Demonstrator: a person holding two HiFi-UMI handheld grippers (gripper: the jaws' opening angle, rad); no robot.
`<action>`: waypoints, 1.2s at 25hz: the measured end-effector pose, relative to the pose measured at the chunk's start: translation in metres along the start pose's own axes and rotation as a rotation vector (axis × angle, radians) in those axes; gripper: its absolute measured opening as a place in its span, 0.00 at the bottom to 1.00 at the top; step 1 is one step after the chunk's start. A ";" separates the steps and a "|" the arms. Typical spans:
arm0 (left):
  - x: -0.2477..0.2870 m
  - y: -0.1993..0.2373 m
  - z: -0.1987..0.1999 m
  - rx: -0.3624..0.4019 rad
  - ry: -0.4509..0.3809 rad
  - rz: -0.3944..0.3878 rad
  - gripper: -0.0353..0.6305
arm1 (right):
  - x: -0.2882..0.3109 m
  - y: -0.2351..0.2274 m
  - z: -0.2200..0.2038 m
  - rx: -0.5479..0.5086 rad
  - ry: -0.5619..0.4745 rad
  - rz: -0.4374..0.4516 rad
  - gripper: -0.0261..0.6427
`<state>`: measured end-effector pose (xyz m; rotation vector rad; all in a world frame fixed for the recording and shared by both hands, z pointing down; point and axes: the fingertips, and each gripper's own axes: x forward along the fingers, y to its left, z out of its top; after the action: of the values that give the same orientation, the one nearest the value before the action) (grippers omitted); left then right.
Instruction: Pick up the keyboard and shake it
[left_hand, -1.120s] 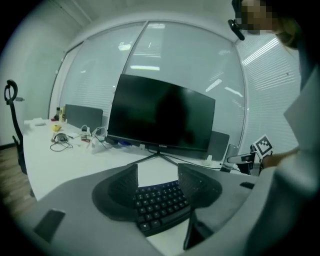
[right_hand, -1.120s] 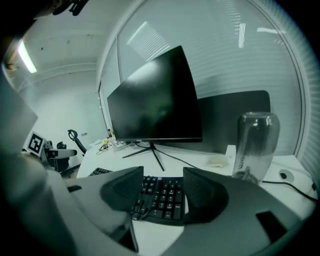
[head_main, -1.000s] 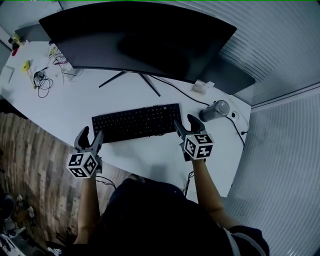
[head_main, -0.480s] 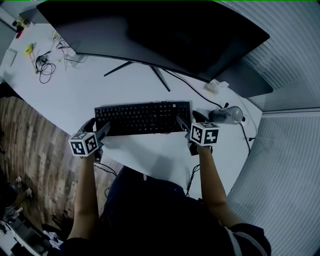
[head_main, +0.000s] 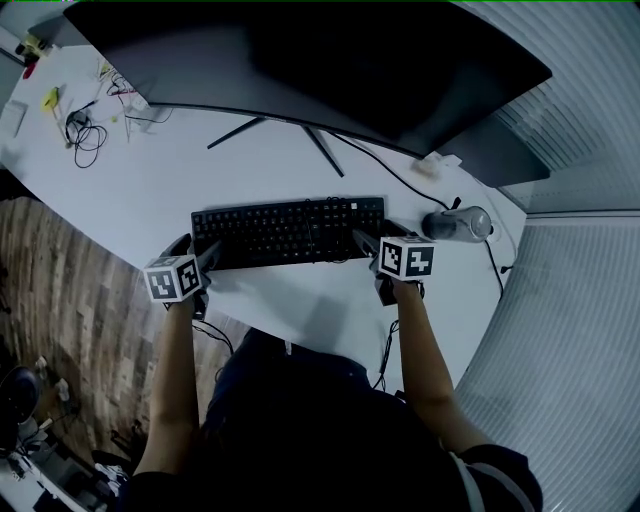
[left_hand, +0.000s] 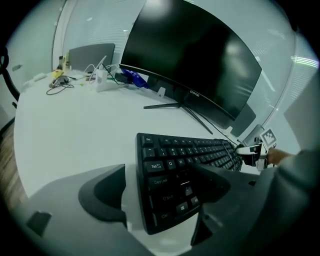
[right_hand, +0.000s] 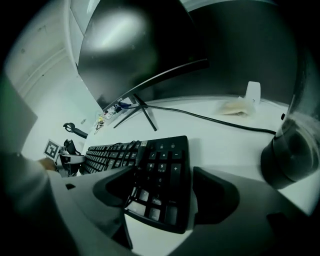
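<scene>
Person's forearms (head_main: 175, 380) reach fwd over the near edge of the white worktop (head_main: 300, 300), one gripper each. Left gripper (head_main: 196, 250) is at the left end of the black keyboard (head_main: 290, 230), jaws opening w/ that end between them. In the left gripper view (left_hand: 162, 192) one jaw stands clear of the end edge, worktop showing in the gap, and the other sits over the keys, so it's released, not pinching. Right gripper (head_main: 378, 236) is at the right end, jaws also opening. In its own view (right_hand: 162, 192) one jaw is over the number pad and the other just off the edge, so it's released too. Keyboard lies flat on the worktop between them. A dark bottle (head_main: 455, 224) lies just right of the right gripper. Farther back are the monitor's stand legs (head_main: 290, 145) and a black cable (head_main: 385, 170). Behind those is a big curved monitor (head_main: 320, 60). Loose cables & small bits (head_main: 85, 135) sit at far left.
</scene>
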<state>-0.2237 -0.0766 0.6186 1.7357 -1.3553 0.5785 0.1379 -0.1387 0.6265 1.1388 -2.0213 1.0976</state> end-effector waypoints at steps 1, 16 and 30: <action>0.000 0.001 -0.001 -0.008 -0.002 -0.010 0.62 | 0.001 0.000 -0.001 0.001 0.001 -0.005 0.56; 0.004 -0.010 -0.004 -0.007 0.035 -0.065 0.57 | 0.000 0.004 0.000 -0.046 0.044 -0.106 0.56; -0.029 -0.044 0.000 -0.192 -0.201 -0.289 0.57 | -0.135 0.083 0.096 -0.470 -0.233 -0.311 0.56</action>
<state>-0.1911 -0.0582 0.5817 1.8223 -1.2187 0.1123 0.1217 -0.1412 0.4421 1.3058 -2.0318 0.3229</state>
